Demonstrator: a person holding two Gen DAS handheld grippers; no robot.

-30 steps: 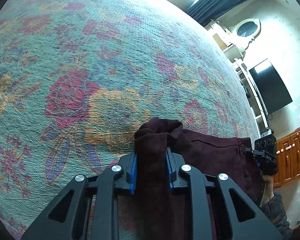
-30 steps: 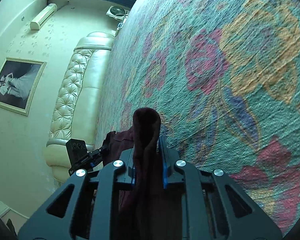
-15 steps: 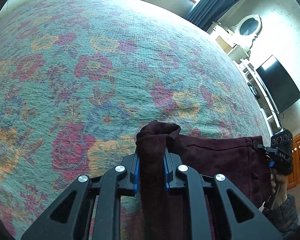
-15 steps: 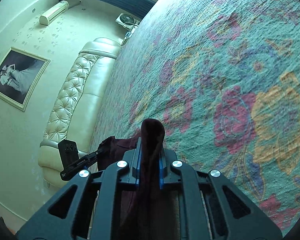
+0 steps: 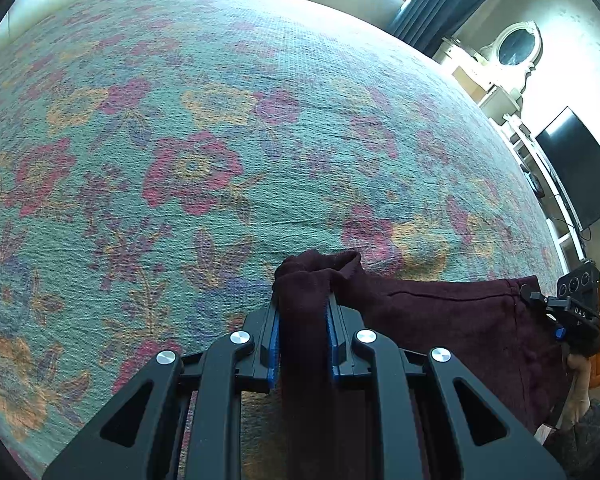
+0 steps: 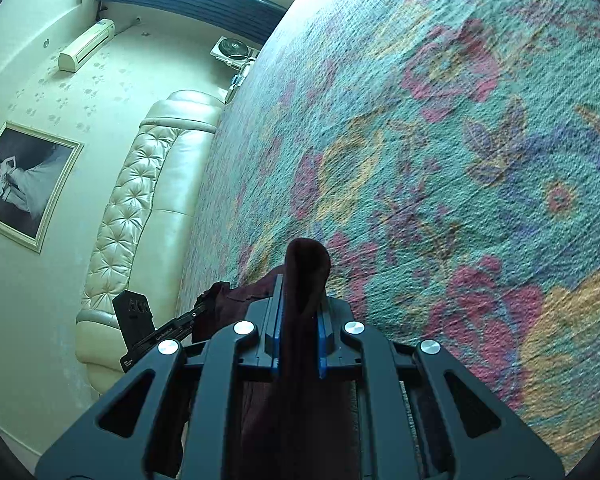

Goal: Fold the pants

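Observation:
Dark maroon pants (image 5: 440, 320) are stretched above a floral bedspread (image 5: 220, 140). My left gripper (image 5: 303, 312) is shut on one bunched corner of the pants, which pokes up between its blue pads. The right gripper (image 5: 576, 312) appears at the far right of the left wrist view, holding the other end of the same edge. In the right wrist view my right gripper (image 6: 299, 312) is shut on a fold of the pants (image 6: 306, 264), and the left gripper (image 6: 156, 328) shows at lower left with cloth (image 6: 216, 304) at its tip. The rest of the pants hangs hidden under both grippers.
The green bedspread with pink and orange flowers (image 6: 460, 160) fills most of both views. A cream tufted headboard (image 6: 140, 220) and a framed picture (image 6: 24, 184) lie to the left in the right wrist view. A dark TV (image 5: 576, 168) and a white mirror shelf (image 5: 512, 52) stand at the right.
Both grippers have travelled across the bedspread with the pants held between them; more of the far bed and room has come into view. Neither grip has let go.

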